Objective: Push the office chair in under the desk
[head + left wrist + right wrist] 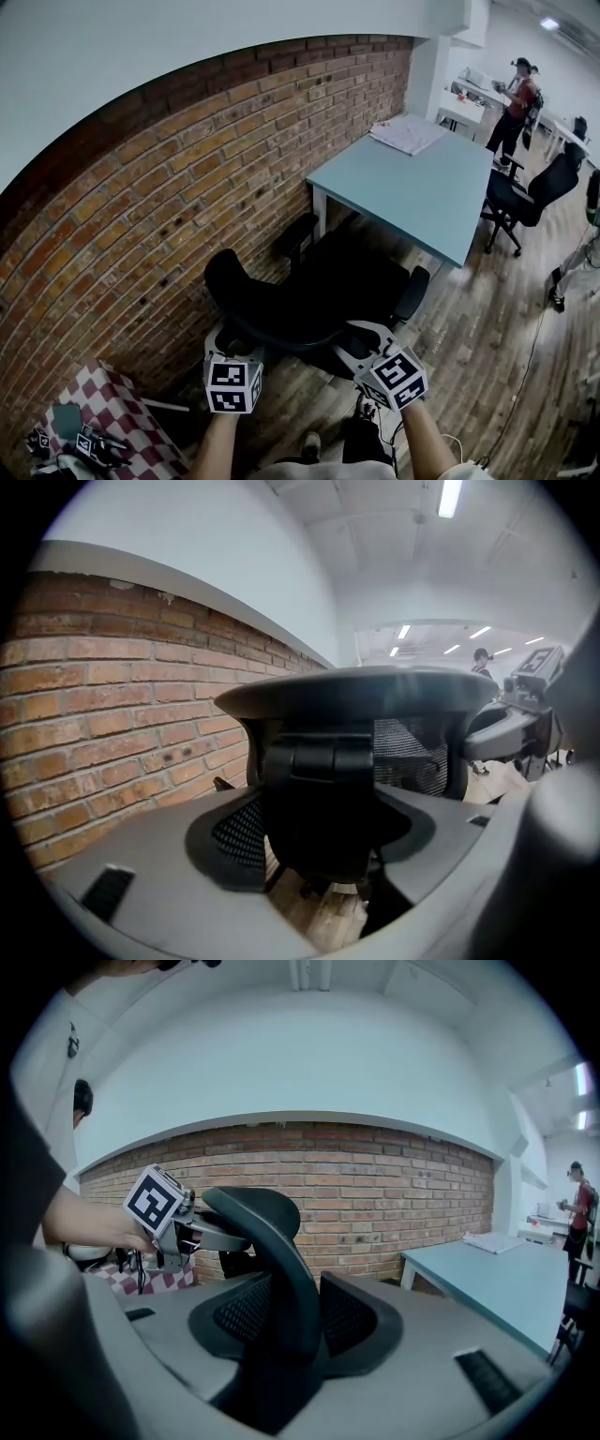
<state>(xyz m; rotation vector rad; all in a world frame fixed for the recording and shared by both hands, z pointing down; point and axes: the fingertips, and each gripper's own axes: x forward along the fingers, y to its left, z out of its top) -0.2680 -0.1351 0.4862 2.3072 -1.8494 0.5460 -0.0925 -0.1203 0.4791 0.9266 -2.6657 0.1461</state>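
A black office chair point(309, 291) stands on the wood floor, its seat toward the light-blue desk point(412, 187) and partly under the desk's near end. Both grippers hold the top rim of its backrest from behind. My left gripper point(230, 336) is shut on the rim's left part, which fills the gap between its pads in the left gripper view point(319, 827). My right gripper point(361, 339) is shut on the rim's right part; the curved black edge point(272, 1260) runs between its pads. The left gripper point(173, 1213) also shows beyond the backrest.
A brick wall point(169, 187) runs along the chair's left. A chequered cloth point(103, 412) with small tools lies at the lower left. Papers point(408, 133) lie on the desk's far end. Another black chair point(525, 197) and a person point(516, 103) are at the far right.
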